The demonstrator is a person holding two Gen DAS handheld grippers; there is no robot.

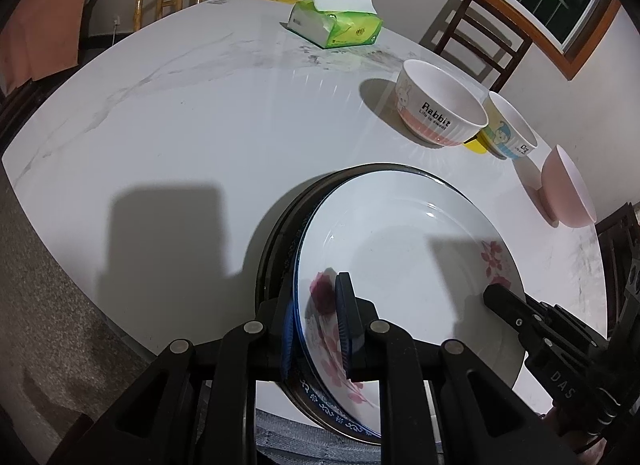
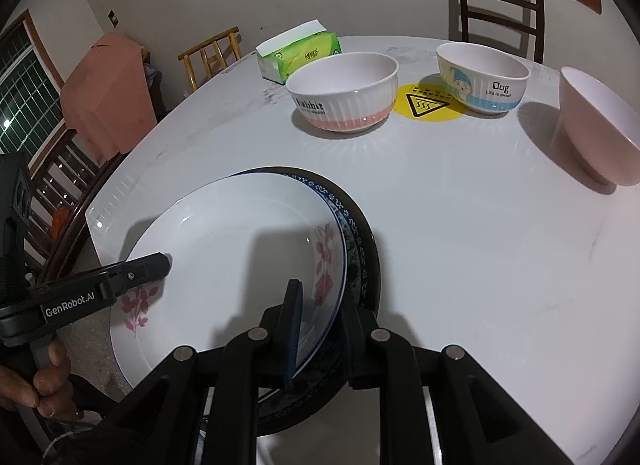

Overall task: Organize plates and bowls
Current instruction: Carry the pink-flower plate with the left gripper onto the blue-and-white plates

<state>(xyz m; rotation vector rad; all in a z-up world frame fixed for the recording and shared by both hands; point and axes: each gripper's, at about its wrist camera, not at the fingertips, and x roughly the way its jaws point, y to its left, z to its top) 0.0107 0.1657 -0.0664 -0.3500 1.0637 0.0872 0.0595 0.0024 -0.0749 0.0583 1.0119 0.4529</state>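
A white plate with pink flowers point(image 1: 400, 249) point(image 2: 232, 233) lies on top of a blue-patterned plate point(image 2: 352, 225) and a dark plate point(image 1: 276, 233) at the table's near edge. My left gripper point(image 1: 318, 329) is shut on the white plate's left rim, and it also shows in the right wrist view point(image 2: 160, 265). My right gripper point(image 2: 320, 329) is shut on the plate's right rim, and it also shows in the left wrist view point(image 1: 496, 297). Three bowls stand beyond: a "Rabbit" bowl point(image 1: 440, 105) point(image 2: 344, 93), a "Dog" bowl point(image 1: 508, 125) point(image 2: 480, 77) and a pink bowl point(image 1: 568, 189) point(image 2: 600, 129).
The white marble table point(image 1: 180, 125) holds a green tissue pack point(image 1: 336, 23) point(image 2: 298, 53) at the far side and a yellow warning sticker point(image 2: 428, 103) between the bowls. Wooden chairs point(image 1: 480, 37) stand around the table.
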